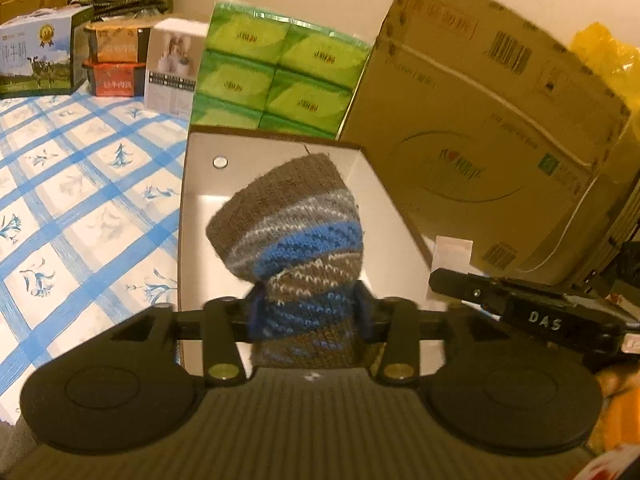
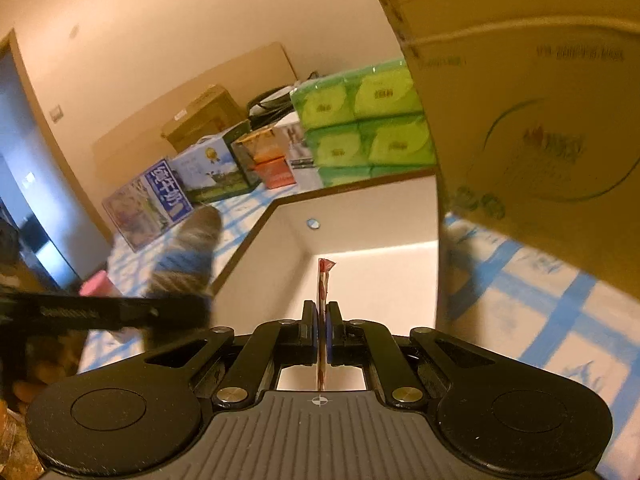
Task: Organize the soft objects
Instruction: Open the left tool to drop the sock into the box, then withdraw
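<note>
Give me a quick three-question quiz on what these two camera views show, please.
1. What does the left hand-held gripper have between its fingers?
2. True or false: the right hand-held gripper is empty.
3. What stands directly behind the white box? A) a kettle B) green tissue packs C) a potted plant
Key: 1. A striped knit sock. 2. False: it pinches a thin red packet. 3. B.

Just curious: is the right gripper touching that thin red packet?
Touching: the right wrist view shows the right gripper clamped on the red packet.
</note>
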### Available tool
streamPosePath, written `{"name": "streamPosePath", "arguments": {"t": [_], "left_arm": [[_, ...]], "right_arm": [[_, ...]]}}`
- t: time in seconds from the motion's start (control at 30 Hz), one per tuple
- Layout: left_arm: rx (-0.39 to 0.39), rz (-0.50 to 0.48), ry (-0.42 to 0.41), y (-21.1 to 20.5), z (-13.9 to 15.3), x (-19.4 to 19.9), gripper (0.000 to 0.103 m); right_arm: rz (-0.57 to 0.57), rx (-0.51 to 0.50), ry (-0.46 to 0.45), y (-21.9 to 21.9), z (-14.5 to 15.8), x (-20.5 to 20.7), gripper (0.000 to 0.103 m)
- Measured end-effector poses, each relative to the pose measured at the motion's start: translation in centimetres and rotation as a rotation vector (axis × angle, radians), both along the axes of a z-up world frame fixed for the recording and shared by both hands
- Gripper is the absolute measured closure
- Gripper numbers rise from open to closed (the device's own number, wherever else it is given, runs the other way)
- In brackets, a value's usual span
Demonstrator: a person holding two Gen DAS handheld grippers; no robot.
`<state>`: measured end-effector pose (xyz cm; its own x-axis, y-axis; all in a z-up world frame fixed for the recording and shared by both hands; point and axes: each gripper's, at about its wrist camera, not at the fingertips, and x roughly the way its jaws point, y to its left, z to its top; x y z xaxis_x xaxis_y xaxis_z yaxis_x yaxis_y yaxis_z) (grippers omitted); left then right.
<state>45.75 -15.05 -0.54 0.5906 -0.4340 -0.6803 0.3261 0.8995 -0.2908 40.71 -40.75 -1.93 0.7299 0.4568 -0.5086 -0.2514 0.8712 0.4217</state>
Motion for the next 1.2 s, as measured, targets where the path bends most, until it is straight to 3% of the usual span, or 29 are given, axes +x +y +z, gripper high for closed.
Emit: {"name": "streamPosePath", "arguments": {"t": [0.03, 0.07, 0.13, 0.53, 0.7, 0.9, 1.2], "left_arm": [[0.012, 0.005, 0.005, -0.2, -0.3, 0.3, 0.049], [0.022, 0.006, 0.006, -0.3, -0.5, 0.5, 0.049], [0.031, -0.002, 0.012, -0.5, -0.8, 0.8, 0.048], [0.045, 0.018, 0.019, 1.3, -0.3, -1.3, 0.046], [0.09, 0.036, -0.014, 2.3, 1.1, -3.9, 0.046], [0.068, 0.076, -0.037, 4.4, 2.9, -7.7, 0.046], [0.076, 0.121, -0.055, 7.4, 4.4, -13.8, 0.045]], "right_arm": [[0.001, 0.011, 0.003, -0.1, -0.1, 0.3, 0.086], [-0.001, 0.018, 0.008, -0.2, -0.2, 0.5, 0.063], [-0.025, 0.033, 0.017, -0.6, -0.1, 0.6, 0.041], [-0.135, 0.104, 0.043, -3.5, 0.5, -1.8, 0.041], [-0.198, 0.129, 0.059, -4.5, 0.7, -4.4, 0.041], [-0.29, 0.142, 0.075, -5.5, 1.1, -8.5, 0.041], [-0.339, 0.149, 0.077, -4.7, 2.7, -14.6, 0.041]]}}
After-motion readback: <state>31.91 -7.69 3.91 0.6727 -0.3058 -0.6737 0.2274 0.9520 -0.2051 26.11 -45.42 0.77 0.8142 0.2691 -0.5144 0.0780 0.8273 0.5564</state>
